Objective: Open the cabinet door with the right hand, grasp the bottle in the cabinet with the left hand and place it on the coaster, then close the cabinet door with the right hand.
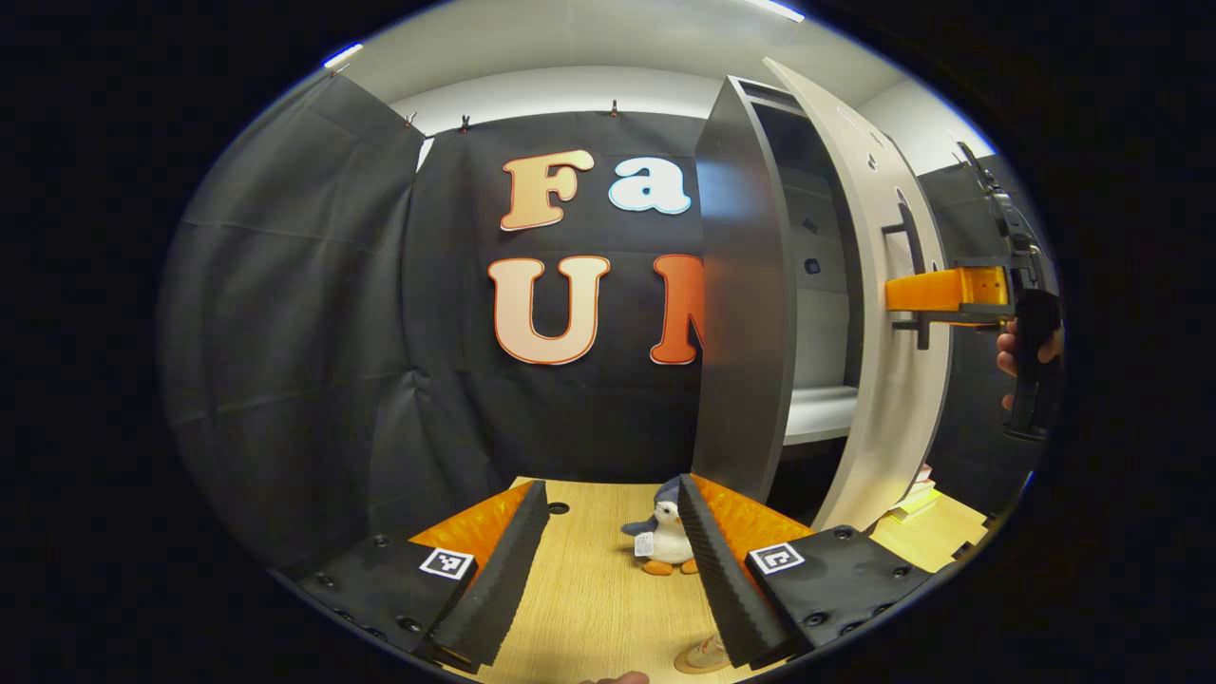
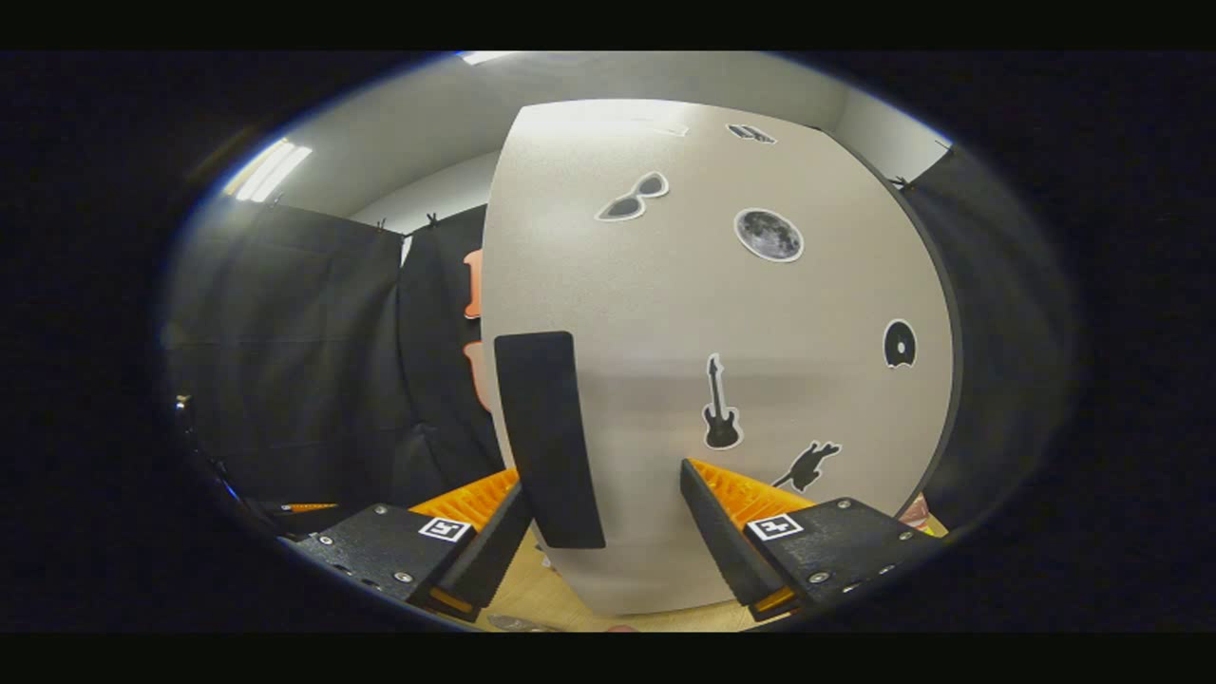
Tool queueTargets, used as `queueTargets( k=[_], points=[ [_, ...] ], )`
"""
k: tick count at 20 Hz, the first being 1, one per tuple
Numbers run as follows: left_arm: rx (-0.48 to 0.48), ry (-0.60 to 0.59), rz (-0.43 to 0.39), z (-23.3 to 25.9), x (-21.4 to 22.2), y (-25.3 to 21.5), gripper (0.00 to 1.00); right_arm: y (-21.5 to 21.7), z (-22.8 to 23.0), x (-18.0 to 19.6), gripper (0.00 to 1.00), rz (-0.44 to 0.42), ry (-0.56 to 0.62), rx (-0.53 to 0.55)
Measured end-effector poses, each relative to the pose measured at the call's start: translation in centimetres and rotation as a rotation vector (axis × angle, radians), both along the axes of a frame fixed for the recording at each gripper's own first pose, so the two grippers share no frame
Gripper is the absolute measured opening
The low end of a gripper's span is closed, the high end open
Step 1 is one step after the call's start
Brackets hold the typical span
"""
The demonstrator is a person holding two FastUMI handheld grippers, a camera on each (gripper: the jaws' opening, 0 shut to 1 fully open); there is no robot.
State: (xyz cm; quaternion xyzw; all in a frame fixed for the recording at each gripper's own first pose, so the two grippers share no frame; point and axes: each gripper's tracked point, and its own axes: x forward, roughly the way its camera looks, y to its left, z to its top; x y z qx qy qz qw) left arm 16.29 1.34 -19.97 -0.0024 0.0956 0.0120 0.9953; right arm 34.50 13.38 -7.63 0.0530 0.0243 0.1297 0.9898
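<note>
The left tool [image 1: 608, 560] hangs spread apart, ribbed pads bare, above the pale wood-grain table [image 1: 589, 608]. Beyond it sits a plush penguin [image 1: 663, 541], then the cabinet [image 1: 750, 313] with its speckled, stickered door [image 2: 741, 380] ajar. The right tool [image 2: 603, 532] gapes around the door's flat black handle [image 2: 549, 439].

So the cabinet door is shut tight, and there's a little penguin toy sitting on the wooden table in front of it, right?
Not quite. The cabinet door is swung partly open, not shut: the left gripper view shows the shelves inside past its edge. The rest holds: the penguin toy sits on the wooden table in front of the cabinet.
</note>
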Motion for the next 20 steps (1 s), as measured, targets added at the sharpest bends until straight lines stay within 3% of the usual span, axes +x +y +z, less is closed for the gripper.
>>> queueTargets(
  k=[8, 17, 20],
  points=[
    [-0.018, -0.016, 0.005, 1.5, -0.1, -0.4, 0.88, 0.3, -0.5, 0.1, 0.92, -0.125, -0.063, -0.125],
    [-0.061, -0.041, -0.005, 3.1, -1.1, -1.0, 0.89, 0.1, -0.9, 0.9, 0.92, -0.187, -0.068, -0.134],
    [-0.072, -0.049, -0.019, 3.6, -1.7, -1.2, 0.89, 0.9, -0.6, 0.7, 0.92, -0.169, -0.055, -0.097]
  ],
)
